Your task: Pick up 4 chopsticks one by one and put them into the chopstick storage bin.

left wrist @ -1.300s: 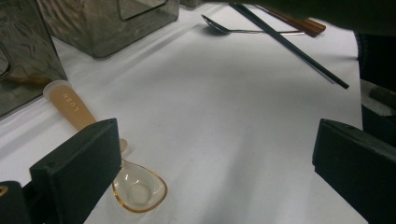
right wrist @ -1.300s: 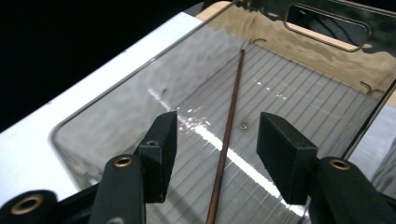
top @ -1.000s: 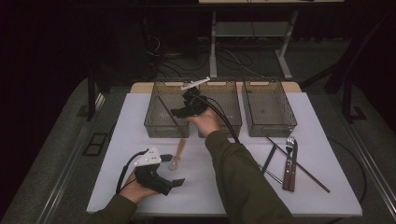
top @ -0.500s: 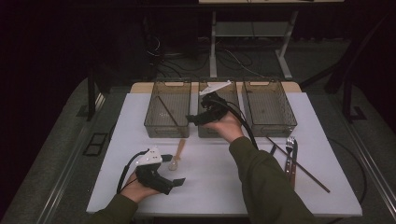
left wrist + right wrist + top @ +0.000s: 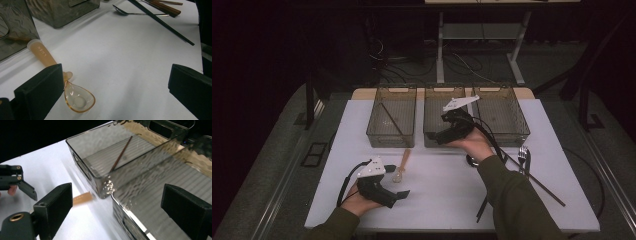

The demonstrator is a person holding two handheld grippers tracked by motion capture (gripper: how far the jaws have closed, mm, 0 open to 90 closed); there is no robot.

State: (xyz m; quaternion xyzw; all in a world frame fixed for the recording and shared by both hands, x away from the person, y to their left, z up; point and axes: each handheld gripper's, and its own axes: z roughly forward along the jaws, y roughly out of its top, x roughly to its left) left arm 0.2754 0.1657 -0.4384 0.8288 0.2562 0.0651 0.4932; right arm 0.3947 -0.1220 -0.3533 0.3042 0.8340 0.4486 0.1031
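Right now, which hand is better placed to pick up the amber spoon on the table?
Left. The left gripper rests on the table with open jaws right beside the amber spoon. The right gripper, also open, is over the middle bin, farther away.

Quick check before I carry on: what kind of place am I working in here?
It looks like a lab recording bench rather than a kitchen: a white table in a dark room, three clear bins in a row, loose cutlery such as a fork, and cables under a desk frame behind.
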